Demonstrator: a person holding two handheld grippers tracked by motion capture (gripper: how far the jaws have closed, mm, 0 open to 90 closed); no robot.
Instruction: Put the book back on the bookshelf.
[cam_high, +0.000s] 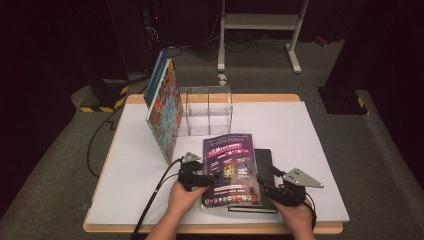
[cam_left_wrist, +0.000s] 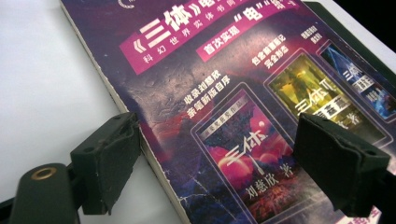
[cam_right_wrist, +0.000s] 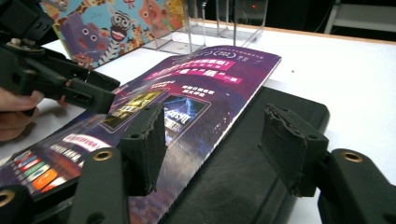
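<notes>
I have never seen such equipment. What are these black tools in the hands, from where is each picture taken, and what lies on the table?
A person sits at a white table and holds a hand tool with two black jaws in each hand: the left gripper and the right gripper. One camera looks down from above; one more rides on each gripper and looks along its jaws. On the table a purple book lies on a black notebook. Behind stand a clear rack and a colourful picture book leaning against it. The left gripper's open jaws straddle the purple book's edge. The right gripper's jaws are open around its other edge. Nothing is gripped yet.
</notes>
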